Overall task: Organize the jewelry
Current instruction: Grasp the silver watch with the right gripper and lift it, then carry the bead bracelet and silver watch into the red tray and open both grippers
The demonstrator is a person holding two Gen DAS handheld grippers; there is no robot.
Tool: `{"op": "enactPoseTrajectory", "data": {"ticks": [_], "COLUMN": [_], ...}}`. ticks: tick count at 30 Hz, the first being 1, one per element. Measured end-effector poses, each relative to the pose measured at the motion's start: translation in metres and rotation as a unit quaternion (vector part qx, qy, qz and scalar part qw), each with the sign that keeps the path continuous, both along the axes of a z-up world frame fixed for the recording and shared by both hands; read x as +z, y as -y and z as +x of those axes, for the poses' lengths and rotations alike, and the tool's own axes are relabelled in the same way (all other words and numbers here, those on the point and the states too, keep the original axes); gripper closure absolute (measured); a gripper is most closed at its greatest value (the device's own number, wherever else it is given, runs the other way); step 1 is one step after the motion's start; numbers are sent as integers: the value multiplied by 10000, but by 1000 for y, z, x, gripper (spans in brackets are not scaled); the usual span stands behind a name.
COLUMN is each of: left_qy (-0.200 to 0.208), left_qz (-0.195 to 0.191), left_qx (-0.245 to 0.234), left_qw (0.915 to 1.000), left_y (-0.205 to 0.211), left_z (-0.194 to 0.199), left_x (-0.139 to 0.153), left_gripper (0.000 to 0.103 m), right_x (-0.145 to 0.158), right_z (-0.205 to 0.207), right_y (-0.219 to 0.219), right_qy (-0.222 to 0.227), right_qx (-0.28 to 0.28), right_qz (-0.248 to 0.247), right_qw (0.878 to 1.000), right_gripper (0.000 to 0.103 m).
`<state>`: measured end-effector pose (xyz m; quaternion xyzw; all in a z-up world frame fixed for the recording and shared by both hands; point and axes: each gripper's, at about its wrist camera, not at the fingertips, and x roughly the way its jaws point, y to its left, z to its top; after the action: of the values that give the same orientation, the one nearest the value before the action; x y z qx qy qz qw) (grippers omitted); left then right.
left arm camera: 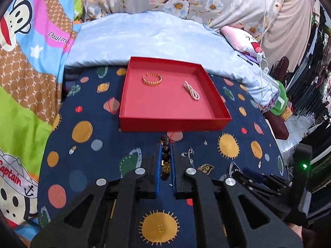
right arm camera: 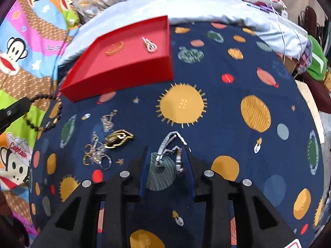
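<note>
Two pieces already lie in the red tray (left arm camera: 124, 95): a gold bracelet (left arm camera: 152, 78) toward its far left and a folded pearl strand (left arm camera: 192, 91) to the right, well apart. The left gripper (left arm camera: 165, 161) is pinched narrow on a dark beaded bracelet (left arm camera: 166, 144), held just short of the tray's near wall, so that piece looks close to delivery. The right gripper (right arm camera: 167, 161) stands wide around a silver watch (right arm camera: 170, 150) lying on the planet-print blanket (right arm camera: 227, 107), not yet clamped. Beside it, still loose, are a gold brooch (right arm camera: 119, 138), a silver chain (right arm camera: 107, 121) and a tangle of rings and charms (right arm camera: 96, 155). By this count, under half is done.
</note>
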<state>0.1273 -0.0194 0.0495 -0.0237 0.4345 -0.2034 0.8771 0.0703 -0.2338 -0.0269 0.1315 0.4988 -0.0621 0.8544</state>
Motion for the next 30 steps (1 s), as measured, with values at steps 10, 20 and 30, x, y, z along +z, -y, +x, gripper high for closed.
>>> {"op": "enactPoseTrajectory", "data": {"ticks": [10,20,30], "left_qy": [-150,-213,-224], "left_qz": [54,54,87], "left_qx": [-44,-65,-138], "left_qw": [9999,9997,9996], "left_y": [4,5,11], "left_z": [-5,-7,-11], "left_x": [-10,-13,-13], "left_gripper": [96,96,96], "right_x": [-9,2,-16], "right_z": [9,-8,-9], "right_y": [-3,13,13], "right_qy": [48,20,-144], "right_qx": [77,166,95], "right_qz": [-395,-28,98], "right_qw": [9992,9999,9998], "right_gripper": [70,71,93]}}
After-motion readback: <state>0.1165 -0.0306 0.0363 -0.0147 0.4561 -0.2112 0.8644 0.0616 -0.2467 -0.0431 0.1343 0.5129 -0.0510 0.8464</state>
